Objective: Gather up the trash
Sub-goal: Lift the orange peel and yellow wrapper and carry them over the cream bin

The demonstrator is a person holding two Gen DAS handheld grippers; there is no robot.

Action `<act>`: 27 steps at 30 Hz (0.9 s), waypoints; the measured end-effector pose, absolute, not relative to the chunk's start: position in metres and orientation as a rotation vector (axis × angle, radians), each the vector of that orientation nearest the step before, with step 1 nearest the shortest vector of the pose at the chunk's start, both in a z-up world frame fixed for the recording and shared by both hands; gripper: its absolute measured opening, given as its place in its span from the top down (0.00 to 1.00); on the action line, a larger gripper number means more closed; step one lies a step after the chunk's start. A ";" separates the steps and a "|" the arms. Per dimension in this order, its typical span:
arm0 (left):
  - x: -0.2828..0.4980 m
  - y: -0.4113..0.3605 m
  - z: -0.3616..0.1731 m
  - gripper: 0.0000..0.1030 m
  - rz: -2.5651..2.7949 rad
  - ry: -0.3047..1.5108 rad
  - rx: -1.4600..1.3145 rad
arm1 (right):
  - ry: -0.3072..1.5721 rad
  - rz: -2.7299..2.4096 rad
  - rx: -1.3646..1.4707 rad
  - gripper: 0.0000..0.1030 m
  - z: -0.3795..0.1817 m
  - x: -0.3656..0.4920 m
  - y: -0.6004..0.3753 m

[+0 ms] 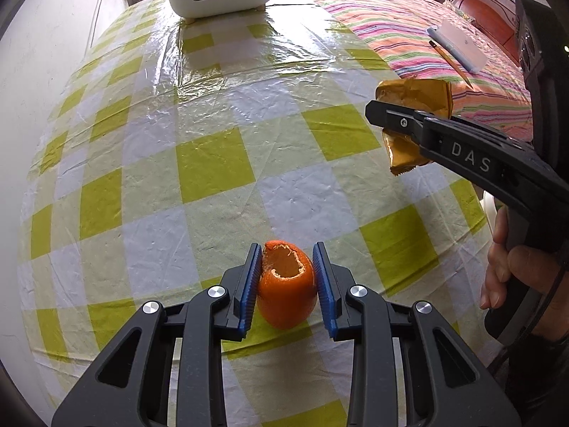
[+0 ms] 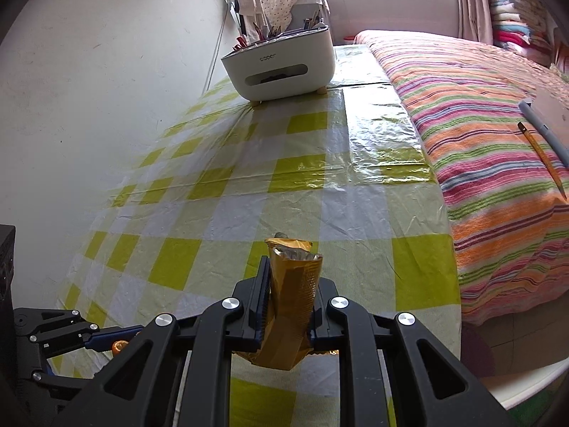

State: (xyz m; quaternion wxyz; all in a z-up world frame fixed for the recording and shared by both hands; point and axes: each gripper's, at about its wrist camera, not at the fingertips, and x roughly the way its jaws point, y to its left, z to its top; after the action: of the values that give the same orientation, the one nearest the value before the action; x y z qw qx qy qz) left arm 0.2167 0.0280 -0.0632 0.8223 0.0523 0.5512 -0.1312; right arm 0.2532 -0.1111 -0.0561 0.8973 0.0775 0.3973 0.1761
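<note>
Orange peel [image 1: 286, 284] is sitting on the checked tabletop [image 1: 213, 163], pinched by the left gripper [image 1: 286, 286] jaws; it may crumple. Right gripper [image 2: 288, 295] jaws are clamping a gold wrapper [image 2: 291, 295], which might be slipping.

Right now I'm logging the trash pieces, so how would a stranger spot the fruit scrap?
Find the green-and-white checked tablecloth. At its near edge, the left gripper has its blue pads on a hollow orange peel. It is round and bright orange, unlike the crumpled gold wrapper.
</note>
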 end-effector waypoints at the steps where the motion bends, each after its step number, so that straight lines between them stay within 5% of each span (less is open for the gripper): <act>1: 0.216 0.027 -0.062 0.72 -0.283 1.170 0.112 | 0.821 0.367 0.166 0.84 -0.056 0.247 -0.113; 27: 0.160 -0.030 -0.032 0.72 -0.399 1.085 0.087 | 0.716 0.312 0.311 0.84 -0.055 0.122 -0.194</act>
State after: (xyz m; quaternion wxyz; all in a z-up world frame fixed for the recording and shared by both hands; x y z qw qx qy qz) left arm 0.1602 -0.0297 -0.0323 0.8368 0.0411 0.5125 -0.1883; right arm 0.1222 -0.1935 -0.0547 0.9131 0.1508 0.3474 0.1513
